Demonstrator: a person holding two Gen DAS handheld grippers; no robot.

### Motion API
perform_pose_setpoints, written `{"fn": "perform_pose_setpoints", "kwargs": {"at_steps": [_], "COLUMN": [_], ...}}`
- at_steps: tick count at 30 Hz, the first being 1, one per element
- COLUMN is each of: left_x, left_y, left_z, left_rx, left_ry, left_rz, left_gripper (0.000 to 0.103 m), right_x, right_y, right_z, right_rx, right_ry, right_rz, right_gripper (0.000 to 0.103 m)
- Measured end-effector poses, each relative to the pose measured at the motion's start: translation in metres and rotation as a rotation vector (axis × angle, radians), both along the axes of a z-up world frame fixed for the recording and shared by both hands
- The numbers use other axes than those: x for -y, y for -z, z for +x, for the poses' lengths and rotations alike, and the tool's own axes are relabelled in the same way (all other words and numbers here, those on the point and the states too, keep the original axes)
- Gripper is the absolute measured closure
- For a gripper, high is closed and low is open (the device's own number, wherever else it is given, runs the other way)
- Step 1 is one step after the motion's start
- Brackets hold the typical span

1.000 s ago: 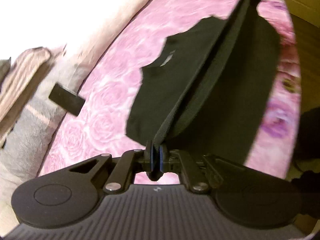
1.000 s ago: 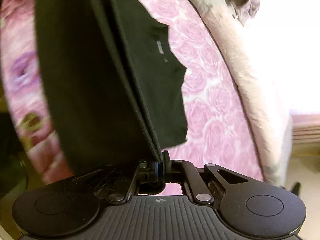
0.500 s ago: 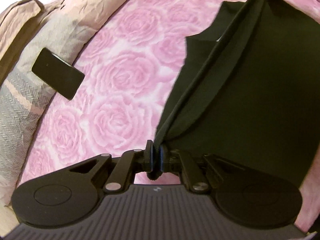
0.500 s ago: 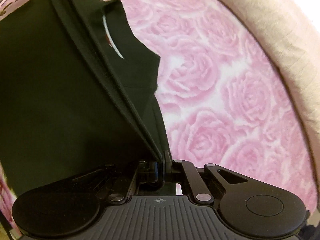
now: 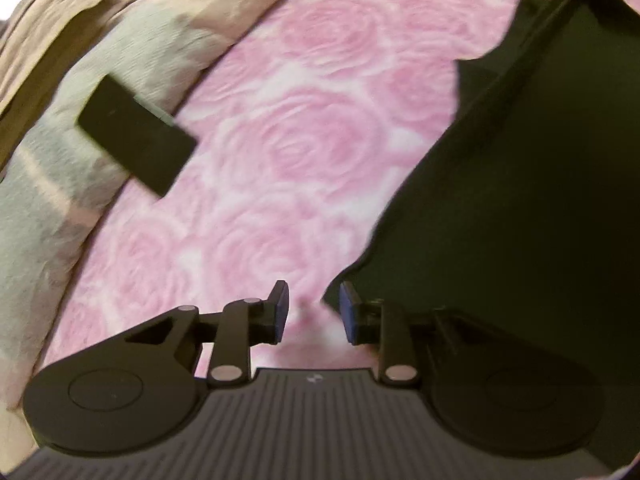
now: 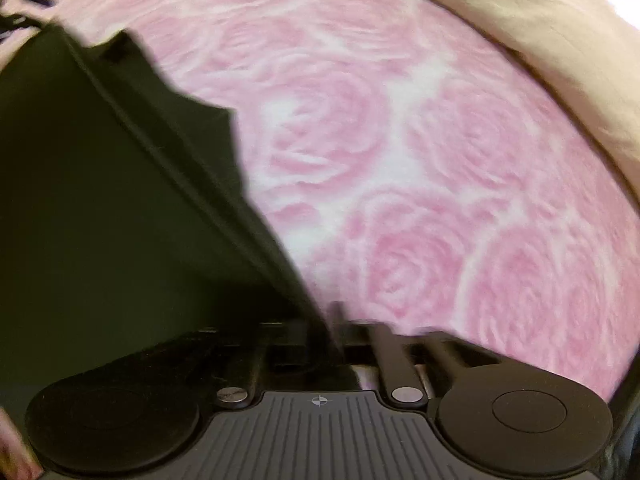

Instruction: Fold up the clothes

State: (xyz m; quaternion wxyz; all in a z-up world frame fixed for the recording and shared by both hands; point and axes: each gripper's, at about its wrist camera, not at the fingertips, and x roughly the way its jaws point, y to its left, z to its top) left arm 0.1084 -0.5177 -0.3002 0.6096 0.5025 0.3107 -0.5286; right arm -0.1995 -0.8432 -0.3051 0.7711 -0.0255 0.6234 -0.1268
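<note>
Left tool (image 5: 310, 316) now unclamped, black garment (image 5: 520, 220) released

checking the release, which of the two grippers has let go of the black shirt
The left gripper: its jaws stand apart over the pink sheet, the black shirt beside them. The right gripper's view is too blurred to tell.

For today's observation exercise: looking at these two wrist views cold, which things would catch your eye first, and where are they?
The black garment dominates, spread dark over the right of the left wrist view against the pink rose-print bedcover. Next, the left tongs stand open with bare cover between them, the garment's edge just beside the right finger. A flat black rectangular object lies at the left, half on the grey bedding.
</note>
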Motion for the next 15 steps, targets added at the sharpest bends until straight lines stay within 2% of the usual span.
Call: {"fn": "perform_pose_setpoints", "kwargs": {"at_steps": [1,2,7,10,12,15], "left_x": [-0.003,-0.007,-0.023,-0.028,-0.027,-0.023], "left_y": [-0.002,-0.005,-0.017,-0.019,-0.011,0.002], "left_z": [0.002,0.004,0.013,-0.009,-0.029,-0.050], "left_rx": [0.001,0.002,0.008,-0.041,-0.051,-0.062], "left_ry": [-0.009,-0.018,-0.063,-0.014,0.041,0.091], "left_rz": [-0.006,-0.011,-0.039,-0.042,-0.025,0.001], "left_gripper": [0.078,0.078,0.076,0.074,0.074,0.074], "right_x": [-0.001,-0.002,-0.008,-0.022,-0.030,-0.028], "right_y": [-0.002,-0.005,-0.028,-0.037,-0.037,-0.041], "right_z": [-0.003,-0.006,-0.036,-0.060,-0.074,-0.089], "right_rx": [0.024,0.047,0.171,0.224,0.237,0.287], "right_ry": [0.036,0.073,0.334,0.448,0.487,0.551], "right_rz": [-0.041,-0.060,-0.013,0.014,-0.026,-0.155], "right_gripper": [0.027,0.027,0.027,0.027,0.027,0.027]}}
